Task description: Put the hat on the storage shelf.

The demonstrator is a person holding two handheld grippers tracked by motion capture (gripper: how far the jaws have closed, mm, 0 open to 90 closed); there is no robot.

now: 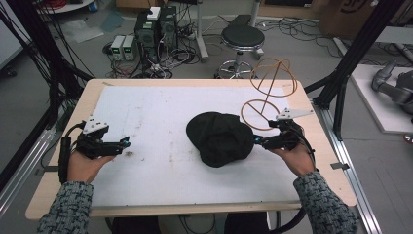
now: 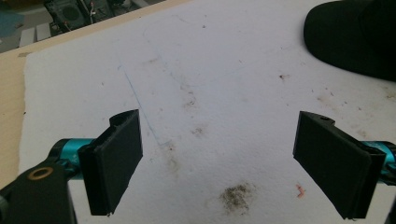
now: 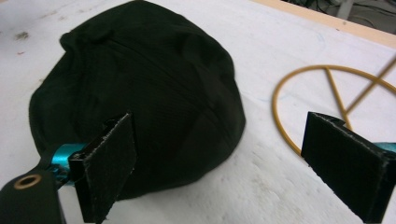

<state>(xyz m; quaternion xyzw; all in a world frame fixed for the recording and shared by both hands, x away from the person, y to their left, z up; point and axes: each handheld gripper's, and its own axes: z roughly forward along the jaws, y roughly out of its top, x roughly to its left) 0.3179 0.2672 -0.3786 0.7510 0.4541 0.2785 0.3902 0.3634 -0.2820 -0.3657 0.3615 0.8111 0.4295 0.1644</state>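
Black cap (image 1: 221, 138) lies mid-worktop on a white mat (image 1: 146, 112) beside a wire stand (image 1: 269, 92), w/ right gripper (image 1: 258, 142) jaws spread wide at its edge, prob. lining up a grab, left gripper (image 1: 124, 142) open, idle, well apart.

a soft black fabric cap (image 1: 220, 138) lies slumped, crown up, on the white mat (image 1: 160, 117) of the bench, right of centre (beside a thin brass-coloured wire stand (image 1: 267, 92)).
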